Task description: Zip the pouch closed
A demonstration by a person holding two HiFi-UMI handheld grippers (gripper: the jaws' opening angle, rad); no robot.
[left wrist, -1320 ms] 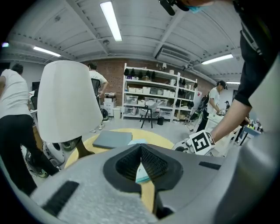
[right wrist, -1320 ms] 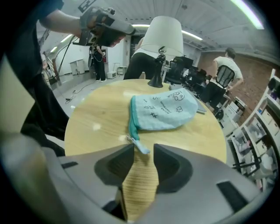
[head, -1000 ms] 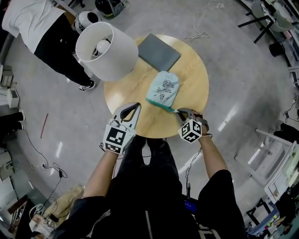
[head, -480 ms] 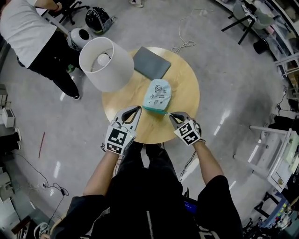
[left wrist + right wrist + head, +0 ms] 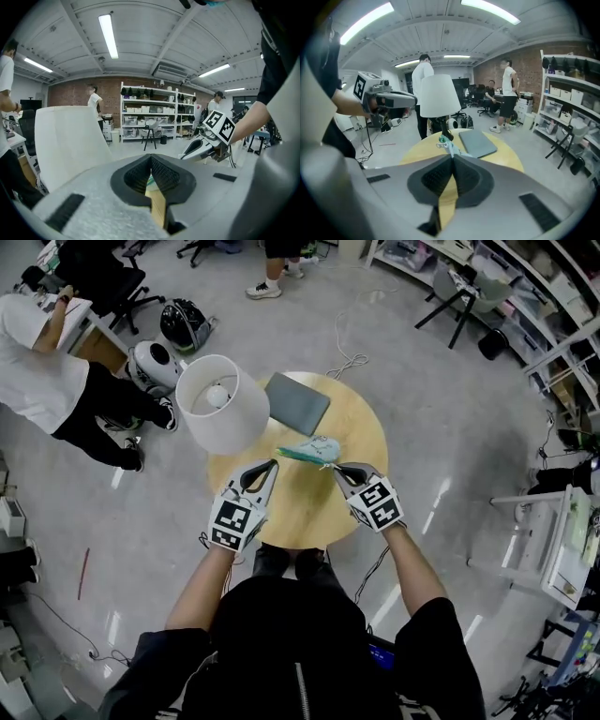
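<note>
The teal pouch (image 5: pixel 309 450) is off the round wooden table (image 5: pixel 361 437), tilted and seen almost edge-on. My right gripper (image 5: pixel 338 468) is shut on its near end. In the right gripper view the pouch (image 5: pixel 446 143) runs away from the closed jaw tips (image 5: pixel 452 157) toward the lamp's foot, with a small white loop beside it. My left gripper (image 5: pixel 272 465) is shut, its tip close to the pouch's far end; I cannot tell whether they touch. In the right gripper view the left gripper (image 5: pixel 415 99) carries nothing visible. A teal sliver shows just beyond the left jaws (image 5: pixel 151 159).
A white lamp shade (image 5: pixel 222 402) stands over the table's left side. A flat grey case (image 5: pixel 296 402) lies at the table's far edge. A person in white (image 5: pixel 47 390) bends at the left, helmets (image 5: pixel 155 362) and a cable (image 5: pixel 342 362) lie on the floor.
Both grippers rose, the right one more. The pouch lay flat on the table before; now its near end is lifted in the right gripper and it shows edge-on.
</note>
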